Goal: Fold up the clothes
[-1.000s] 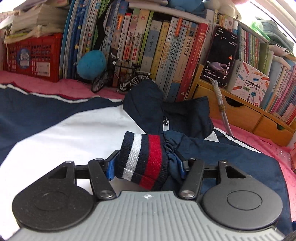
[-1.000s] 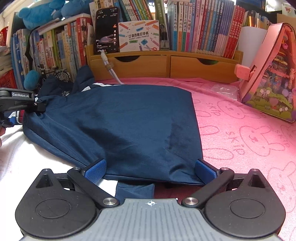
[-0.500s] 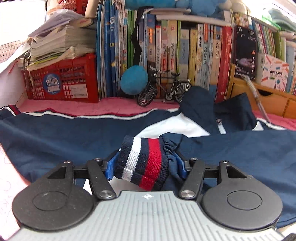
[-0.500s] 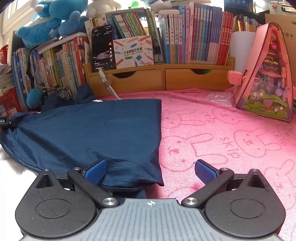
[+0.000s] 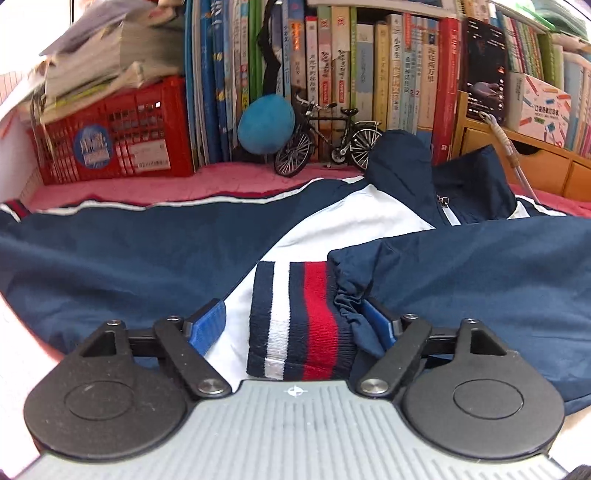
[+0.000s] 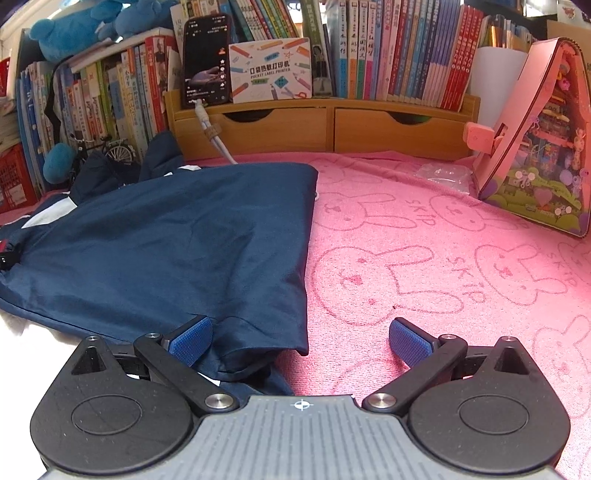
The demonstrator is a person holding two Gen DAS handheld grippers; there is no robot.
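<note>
Opening my left hand-held gripper (image 5: 293, 325), I let the striped cuff (image 5: 299, 317) drop (sleeve folded across the jacket (image 5: 147, 251)); right hand-held gripper (image 6: 301, 338) stands spread.

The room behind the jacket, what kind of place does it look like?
Probably a child's bedroom or study corner at home. Rows of books pack the shelves, blue plush toys sit on top, and the jacket lies on a pink bunny-print towel, with a small model bicycle nearby.
</note>
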